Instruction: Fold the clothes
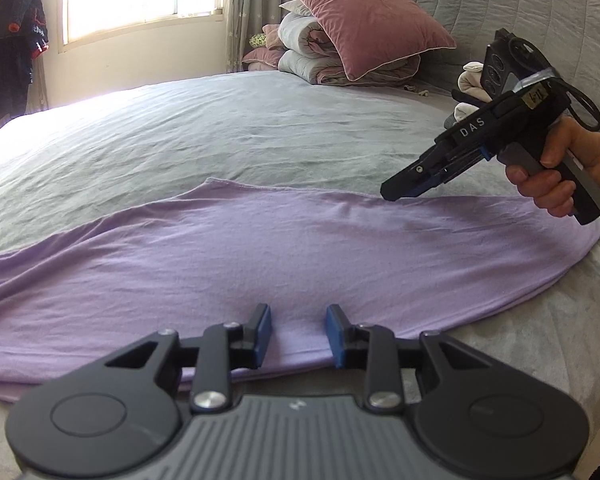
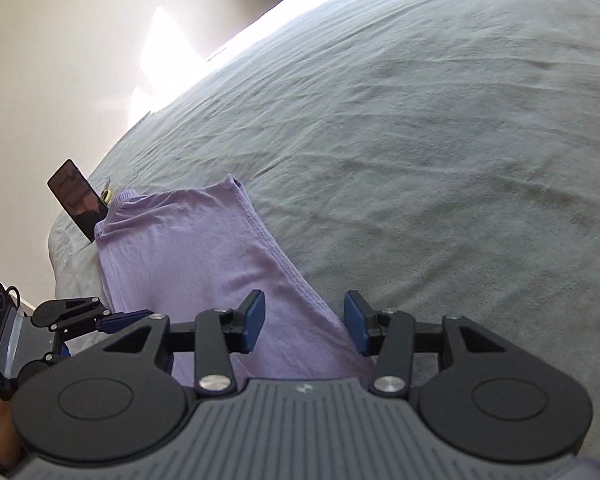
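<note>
A lilac shirt (image 1: 300, 248) lies flat in a long band across the near side of the grey bed (image 1: 220, 128). My left gripper (image 1: 300, 334) hovers low over its near edge, the blue pads apart with fabric lying under the gap, not pinched. A hand holds my right gripper (image 1: 396, 188) in the air above the shirt's right far edge. In the right wrist view that right gripper (image 2: 304, 322) is open and empty over the shirt's (image 2: 188, 252) hemmed edge. The left gripper (image 2: 120, 318) shows at the lower left.
A pink pillow (image 1: 360, 12) leans on folded quilts (image 1: 312, 56) by the padded headboard (image 1: 540, 12). Pale small garments (image 1: 472, 80) lie behind the right gripper. A phone (image 2: 78, 200) stands propped at the bed's corner beside the shirt. Dark clothes (image 1: 14, 40) hang near the window.
</note>
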`<state>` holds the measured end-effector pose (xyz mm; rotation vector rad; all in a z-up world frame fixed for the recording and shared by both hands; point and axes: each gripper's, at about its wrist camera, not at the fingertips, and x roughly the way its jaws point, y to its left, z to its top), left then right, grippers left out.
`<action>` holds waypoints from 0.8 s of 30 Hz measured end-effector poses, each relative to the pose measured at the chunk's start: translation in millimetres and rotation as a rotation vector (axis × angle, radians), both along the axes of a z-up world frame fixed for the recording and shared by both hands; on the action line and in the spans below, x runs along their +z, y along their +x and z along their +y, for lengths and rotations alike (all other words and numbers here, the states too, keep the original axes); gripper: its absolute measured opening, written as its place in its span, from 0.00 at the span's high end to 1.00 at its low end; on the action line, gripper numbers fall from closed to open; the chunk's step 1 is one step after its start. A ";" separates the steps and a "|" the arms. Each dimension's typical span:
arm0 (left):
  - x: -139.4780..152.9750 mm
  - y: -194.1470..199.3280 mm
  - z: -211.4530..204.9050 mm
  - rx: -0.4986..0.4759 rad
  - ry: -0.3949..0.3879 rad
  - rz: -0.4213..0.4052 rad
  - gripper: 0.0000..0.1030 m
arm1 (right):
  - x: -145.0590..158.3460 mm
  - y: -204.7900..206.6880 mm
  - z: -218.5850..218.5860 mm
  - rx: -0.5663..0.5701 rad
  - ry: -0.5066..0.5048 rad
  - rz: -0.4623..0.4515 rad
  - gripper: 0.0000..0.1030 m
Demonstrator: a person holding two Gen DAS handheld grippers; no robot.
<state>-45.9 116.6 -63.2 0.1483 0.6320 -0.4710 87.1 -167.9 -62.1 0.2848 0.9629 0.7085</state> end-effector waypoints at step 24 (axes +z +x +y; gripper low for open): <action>-2.8 -4.8 -1.9 -0.006 0.003 -0.017 0.70 | 11.5 45.4 90.3 -0.003 0.022 0.003 0.97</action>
